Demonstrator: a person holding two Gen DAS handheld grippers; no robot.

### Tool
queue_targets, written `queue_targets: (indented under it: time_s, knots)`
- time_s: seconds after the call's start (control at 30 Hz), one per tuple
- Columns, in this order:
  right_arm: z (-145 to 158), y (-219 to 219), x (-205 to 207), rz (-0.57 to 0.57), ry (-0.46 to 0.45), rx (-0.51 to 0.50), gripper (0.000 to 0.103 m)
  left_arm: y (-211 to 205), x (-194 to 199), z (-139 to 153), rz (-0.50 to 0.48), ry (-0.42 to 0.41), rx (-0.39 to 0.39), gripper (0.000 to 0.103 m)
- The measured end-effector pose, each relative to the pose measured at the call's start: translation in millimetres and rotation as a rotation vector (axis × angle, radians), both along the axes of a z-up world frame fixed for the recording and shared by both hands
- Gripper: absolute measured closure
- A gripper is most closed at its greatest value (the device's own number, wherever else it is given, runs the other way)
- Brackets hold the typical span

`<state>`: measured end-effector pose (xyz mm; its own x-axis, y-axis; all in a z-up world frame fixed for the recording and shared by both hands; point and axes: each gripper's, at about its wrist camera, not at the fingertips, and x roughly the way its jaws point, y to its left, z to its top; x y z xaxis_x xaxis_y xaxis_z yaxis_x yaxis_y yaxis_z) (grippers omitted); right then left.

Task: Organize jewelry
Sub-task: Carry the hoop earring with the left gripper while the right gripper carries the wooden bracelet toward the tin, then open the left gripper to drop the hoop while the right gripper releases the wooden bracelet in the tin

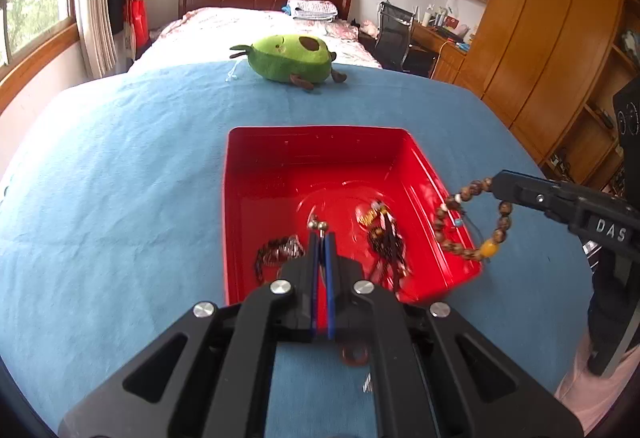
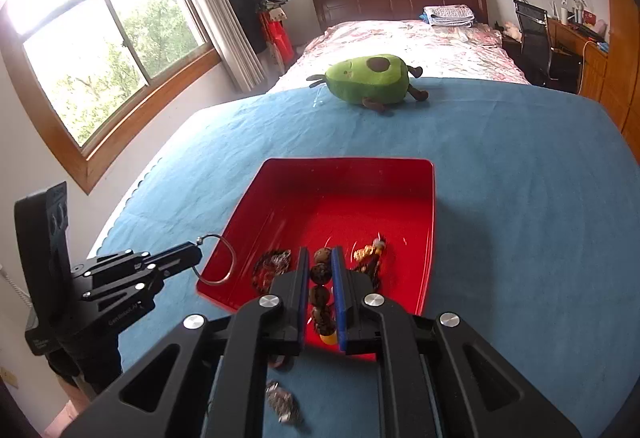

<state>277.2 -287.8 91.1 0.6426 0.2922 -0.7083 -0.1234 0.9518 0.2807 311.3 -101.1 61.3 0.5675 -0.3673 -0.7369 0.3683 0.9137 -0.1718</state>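
The shiny red rectangular plastic tray (image 1: pixel 280 165) lies on the blue cloth of the worktop (image 1: pixel 120 157), and I take it as the landmark. The left gripper (image 1: pixel 320 234) is clenched on a thin silver wire bangle with two small ball ends (image 2: pixel 218 258); the bangle hangs over the near left corner of the tray. The right gripper (image 2: pixel 322 270) is clenched on a brown wooden bead bracelet with one yellow bead (image 1: pixel 472 222), which hangs over the right rim of the tray. Inside the tray, near its front wall, lie a dark chain bracelet (image 1: pixel 276 252) and a dark beaded piece with gold parts (image 1: pixel 384 234). In front of the tray, on the cloth, small pieces are not yet collected: a brown ring (image 1: pixel 354 354) and a silver crumpled item (image 2: pixel 284 404).

I judge the risk is in the release. The bead bracelet hangs across the rim, so if the fingers open here, it may fall outside or stay on the edge. The thin bangle may slip from the pads or bounce on the hard tray.
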Motion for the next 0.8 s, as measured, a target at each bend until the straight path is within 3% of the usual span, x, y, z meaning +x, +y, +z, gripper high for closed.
queue_targets:
  time_s: [0.27, 0.4, 0.8]
  knots:
    - [-45, 10, 67, 0.013, 0.063, 0.055, 0.092, -18, 58, -36, 0.007, 0.062, 0.024, 0.102]
    - [-65, 15, 92, 0.012, 0.105, 0.034, 0.092, -23, 82, -48, 0.020, 0.083, 0.047, 0.102]
    - [-84, 3, 118, -0.051, 0.153, -0.019, 0.092, -30, 119, -72, 0.041, 0.133, 0.073, 0.102]
